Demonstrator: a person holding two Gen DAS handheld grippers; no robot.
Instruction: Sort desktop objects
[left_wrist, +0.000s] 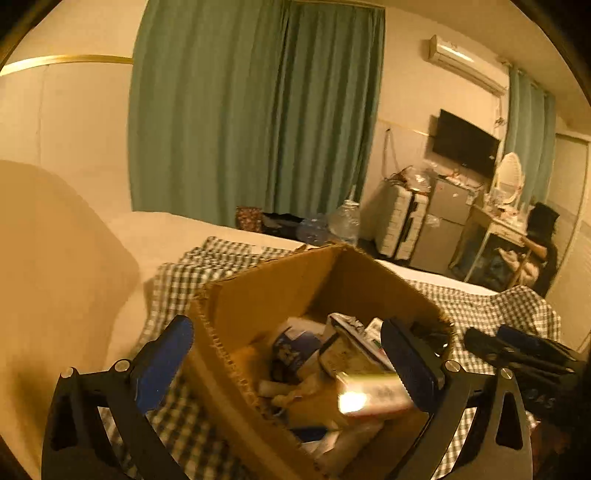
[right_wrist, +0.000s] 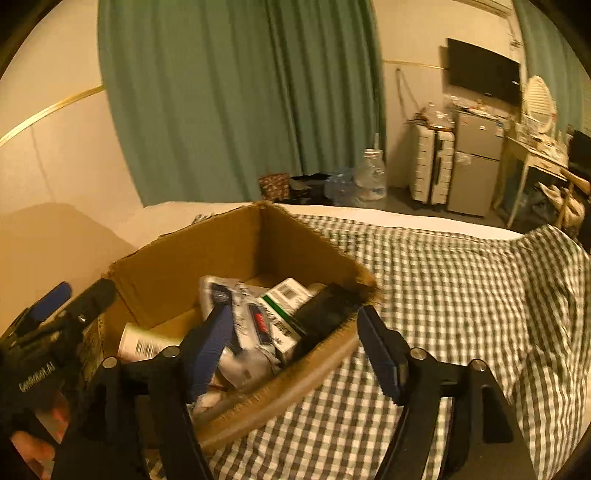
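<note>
An open cardboard box (left_wrist: 258, 295) stands on a green-checked cloth (right_wrist: 443, 277) on a bed and holds several small things. Among them are a white carton with a green stripe (right_wrist: 288, 295), a black item (right_wrist: 325, 310), a packet with a red label (right_wrist: 258, 321) and a white barcoded tube (right_wrist: 140, 343). My left gripper (left_wrist: 284, 328) is open wide astride the box's near left wall. A blurred white tube (left_wrist: 373, 398) lies by its right finger, unpinched. My right gripper (right_wrist: 291, 312) is open, one finger over the contents, the other outside the box's right corner.
A beige pillow (left_wrist: 55, 258) lies left of the box. Beyond the bed are green curtains (left_wrist: 240, 110), water bottles (right_wrist: 369, 177), a white suitcase (right_wrist: 432, 170), a small fridge (right_wrist: 476, 162) and a cluttered desk (left_wrist: 498, 225) with a person (left_wrist: 543, 240) seated at it.
</note>
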